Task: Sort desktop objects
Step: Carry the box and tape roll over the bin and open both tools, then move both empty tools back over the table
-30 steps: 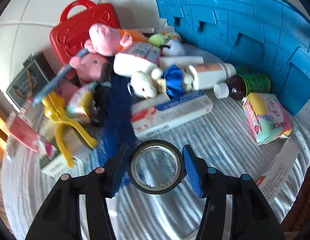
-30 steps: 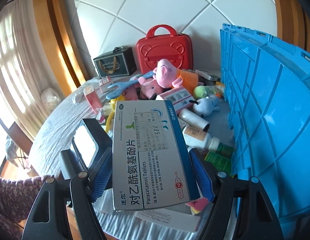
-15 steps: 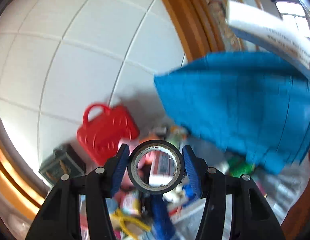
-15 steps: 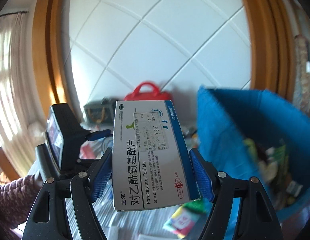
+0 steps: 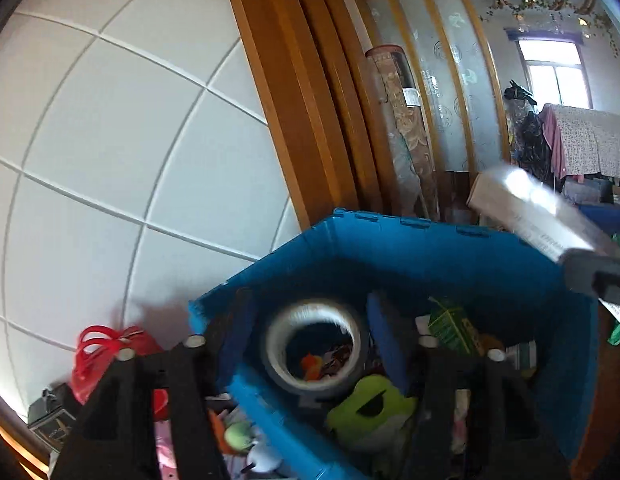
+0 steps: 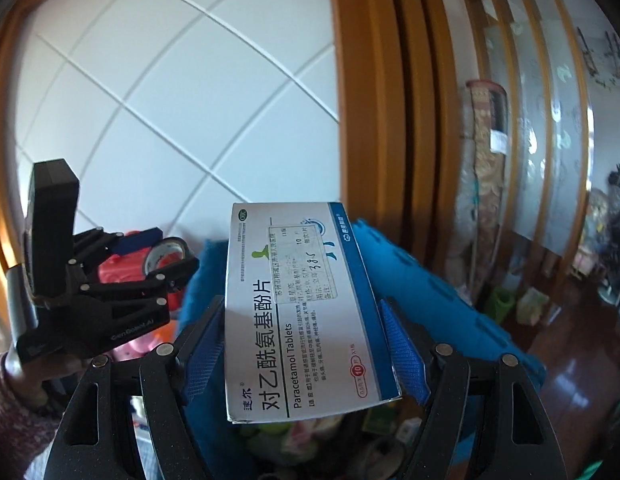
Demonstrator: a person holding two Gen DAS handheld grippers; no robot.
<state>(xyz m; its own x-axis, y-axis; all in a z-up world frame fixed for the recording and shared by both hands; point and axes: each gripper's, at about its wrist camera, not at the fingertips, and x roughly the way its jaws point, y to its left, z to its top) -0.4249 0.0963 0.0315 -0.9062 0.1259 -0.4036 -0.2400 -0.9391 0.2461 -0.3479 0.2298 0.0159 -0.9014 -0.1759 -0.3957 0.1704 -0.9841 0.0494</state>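
My left gripper (image 5: 308, 332) hangs over the open blue crate (image 5: 389, 220). Its jaws are opening, and the black tape roll (image 5: 313, 344) sits blurred between the pads, with a gap showing on its left side. In the right wrist view the left gripper (image 6: 154, 256) and the tape roll (image 6: 166, 254) show at the left. My right gripper (image 6: 302, 312) is shut on a white and blue paracetamol tablet box (image 6: 306, 312), held above the crate (image 6: 409, 272). That box (image 5: 529, 208) also shows at the right of the left wrist view.
Inside the crate lie a green plush toy (image 5: 369, 404), a green packet (image 5: 449, 328) and several other items. A red case (image 5: 102, 344) and a dark box (image 5: 50, 420) stand left of the crate. A white tiled wall and a wooden frame (image 5: 310, 120) rise behind.
Both grippers have risen from the cluttered table and now hang over the crate. The left jaws have widened around the tape roll. The right still grips the tablet box.
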